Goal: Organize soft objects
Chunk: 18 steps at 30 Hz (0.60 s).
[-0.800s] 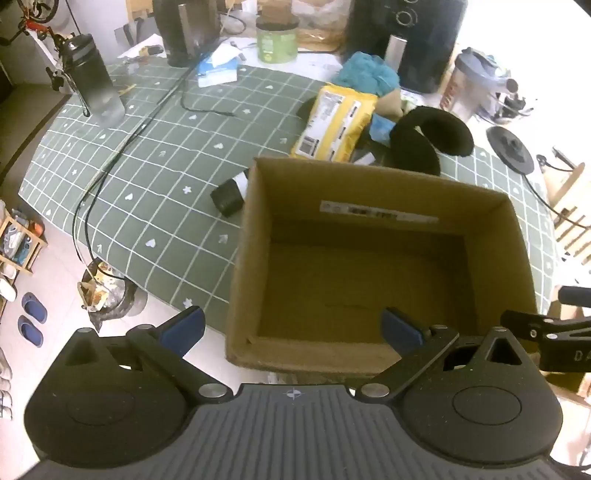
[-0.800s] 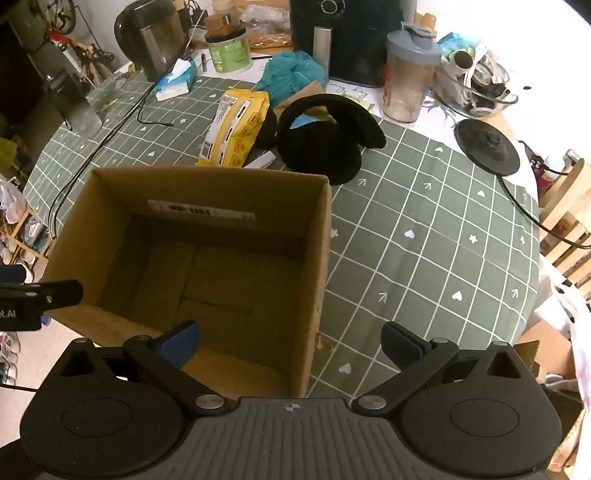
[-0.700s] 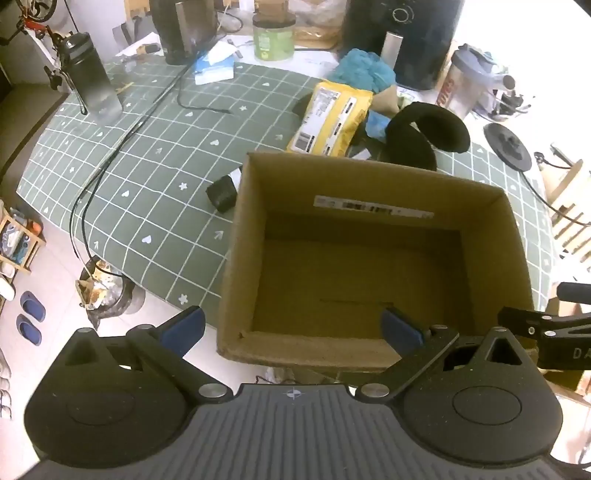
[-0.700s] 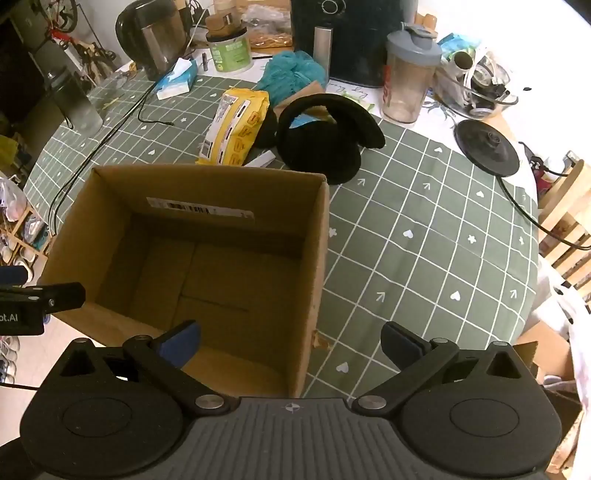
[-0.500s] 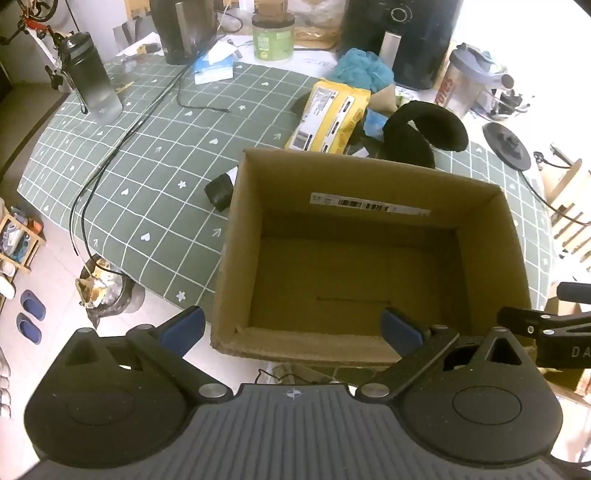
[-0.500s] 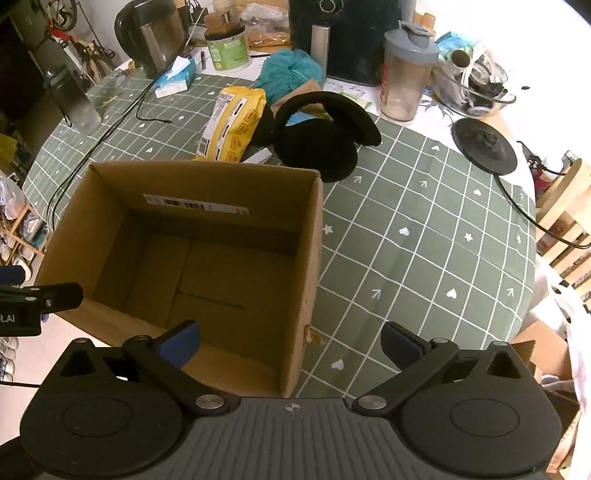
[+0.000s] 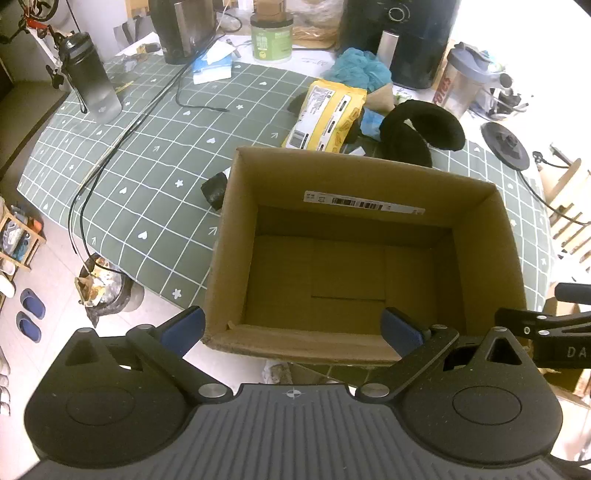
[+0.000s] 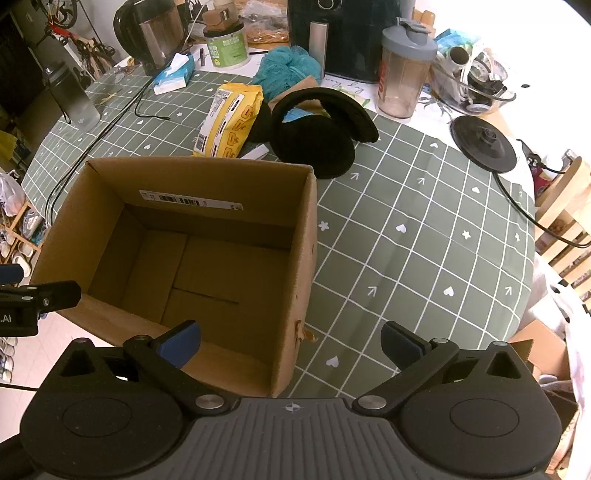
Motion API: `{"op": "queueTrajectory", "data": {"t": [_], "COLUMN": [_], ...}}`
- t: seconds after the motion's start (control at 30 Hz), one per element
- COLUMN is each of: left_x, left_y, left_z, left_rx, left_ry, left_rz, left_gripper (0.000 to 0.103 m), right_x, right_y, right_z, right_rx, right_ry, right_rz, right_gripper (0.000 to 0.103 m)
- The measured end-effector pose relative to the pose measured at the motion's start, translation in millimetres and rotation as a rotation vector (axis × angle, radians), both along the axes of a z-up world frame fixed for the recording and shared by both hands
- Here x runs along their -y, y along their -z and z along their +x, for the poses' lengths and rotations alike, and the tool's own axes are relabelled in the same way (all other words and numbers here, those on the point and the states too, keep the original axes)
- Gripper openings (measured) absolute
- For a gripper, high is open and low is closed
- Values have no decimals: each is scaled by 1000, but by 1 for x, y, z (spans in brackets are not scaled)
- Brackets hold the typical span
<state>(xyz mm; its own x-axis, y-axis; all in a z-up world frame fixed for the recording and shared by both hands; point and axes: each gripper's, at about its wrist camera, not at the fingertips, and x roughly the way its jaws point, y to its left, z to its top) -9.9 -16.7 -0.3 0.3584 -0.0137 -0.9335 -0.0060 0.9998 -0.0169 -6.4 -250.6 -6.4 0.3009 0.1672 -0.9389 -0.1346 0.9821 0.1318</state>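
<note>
An open, empty cardboard box stands at the near edge of the green checked table, its near left corner over the floor. My left gripper hovers open above the box's near wall, holding nothing. My right gripper is open too, over the box's near right corner. Behind the box lie black earmuffs, a teal fluffy bundle and a yellow packet. A small black object touches the box's left wall.
A tissue pack, a dark bottle, a kettle, a green tub, a shaker cup and a black kettle base ring the table's back. A black cable runs across the left side.
The box has slid a little to the left in both views, and the small black object beside it has shifted with it. Both grippers stay wide open.
</note>
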Motion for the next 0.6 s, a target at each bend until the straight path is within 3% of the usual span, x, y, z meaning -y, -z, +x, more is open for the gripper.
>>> {"op": "queueTrajectory", "data": {"t": [0.6], "left_x": [-4], "left_y": [-1], "left_z": [-3], "left_rx": [6], "left_ry": [1], "left_rz": [2], "left_gripper": [103], "right_x": [-7], "right_y": [2], "right_z": [2], "right_rx": [-2], "right_ry": [-14], "right_rz": [-7], "right_gripper": [103]}}
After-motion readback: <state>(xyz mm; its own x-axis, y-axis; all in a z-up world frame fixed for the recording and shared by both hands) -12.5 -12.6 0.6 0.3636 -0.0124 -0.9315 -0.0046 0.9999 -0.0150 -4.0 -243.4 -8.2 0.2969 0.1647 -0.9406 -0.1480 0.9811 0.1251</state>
